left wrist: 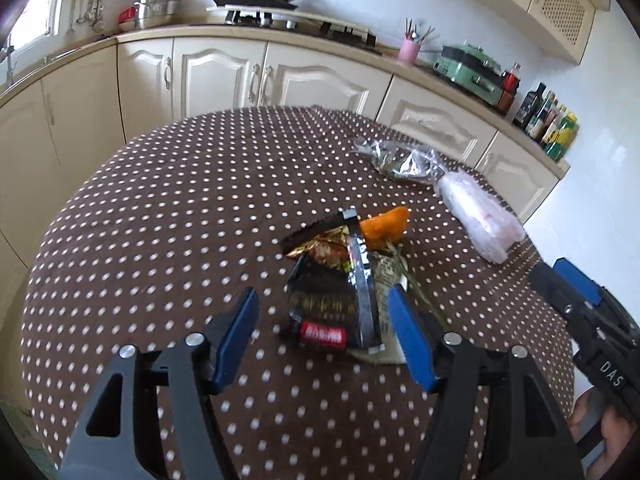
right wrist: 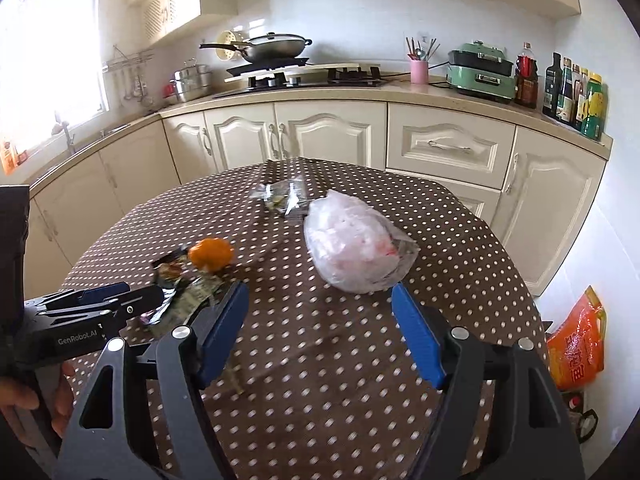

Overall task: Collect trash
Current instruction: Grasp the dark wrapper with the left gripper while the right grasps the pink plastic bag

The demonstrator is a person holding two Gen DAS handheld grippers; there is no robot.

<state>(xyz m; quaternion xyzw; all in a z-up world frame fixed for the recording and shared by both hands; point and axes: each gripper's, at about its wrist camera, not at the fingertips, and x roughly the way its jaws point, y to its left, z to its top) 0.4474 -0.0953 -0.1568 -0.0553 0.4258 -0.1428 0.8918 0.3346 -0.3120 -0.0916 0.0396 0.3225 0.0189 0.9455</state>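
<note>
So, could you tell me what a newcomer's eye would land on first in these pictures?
Probably the heap of snack wrappers in the middle of the polka-dot table, with the orange peel at its far edge and the open left gripper poised around it. Next, the white plastic bag right of the heap, just ahead of the open right gripper.

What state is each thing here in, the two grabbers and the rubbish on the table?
Left gripper: open, holding nothing, over the snack wrappers.
Right gripper: open, holding nothing.
Snack wrappers: crumpled, piled on the table.
Orange peel: lying by the wrappers.
White plastic bag: stuffed, lying on its side.
Clear wrapper: crumpled, lying apart.
</note>
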